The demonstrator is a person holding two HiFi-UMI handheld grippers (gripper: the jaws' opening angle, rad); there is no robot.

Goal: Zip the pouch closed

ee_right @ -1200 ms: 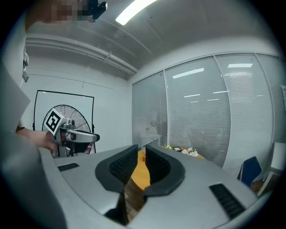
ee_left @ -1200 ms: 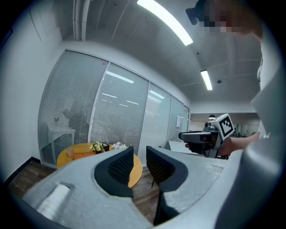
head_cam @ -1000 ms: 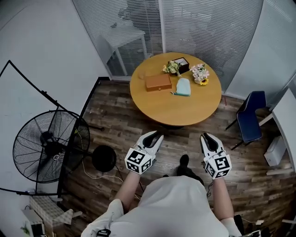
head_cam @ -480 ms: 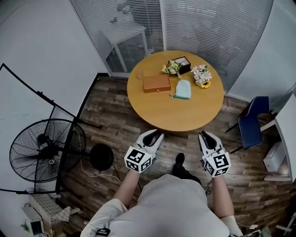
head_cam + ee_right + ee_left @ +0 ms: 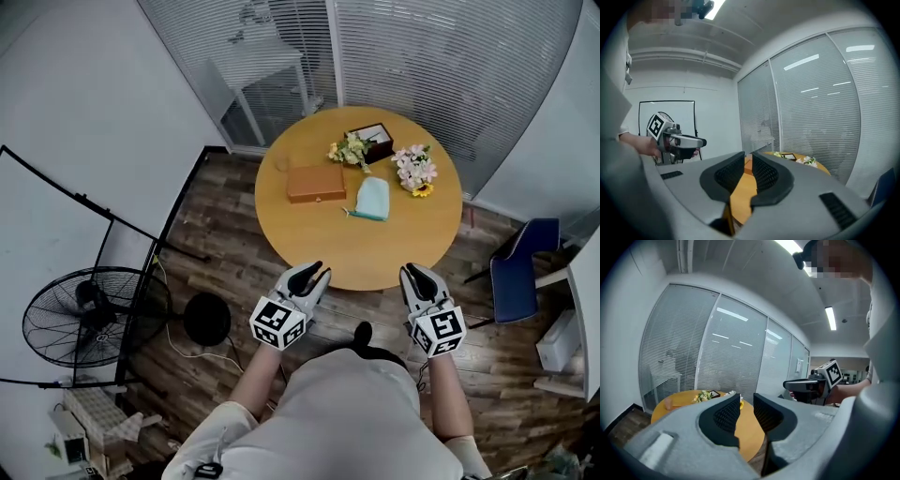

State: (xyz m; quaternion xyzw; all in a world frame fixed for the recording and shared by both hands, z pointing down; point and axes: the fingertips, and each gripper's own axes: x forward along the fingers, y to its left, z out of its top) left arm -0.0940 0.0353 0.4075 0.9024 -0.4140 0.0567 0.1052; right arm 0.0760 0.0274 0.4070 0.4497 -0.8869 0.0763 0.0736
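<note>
A pale teal pouch (image 5: 373, 198) lies flat near the middle of the round wooden table (image 5: 309, 234), far ahead of both grippers. My left gripper (image 5: 317, 270) is held in the air at the table's near edge, its jaws a narrow gap apart with nothing between them. My right gripper (image 5: 412, 271) hangs level with it, also slightly open and empty. In the left gripper view the jaws (image 5: 746, 401) point at the table. The right gripper view shows its jaws (image 5: 748, 159) aimed at the table too. The pouch's zip is too small to make out.
On the table stand a brown box (image 5: 316, 184), two small flower bunches (image 5: 350, 150) (image 5: 414, 169) and a dark framed box (image 5: 375, 142). A floor fan (image 5: 84, 314) stands at the left, a blue chair (image 5: 520, 272) at the right, glass walls with blinds behind.
The person has walked closer to the table, which now reaches the gripper tips in the head view. Both grippers keep the same pose and spacing.
</note>
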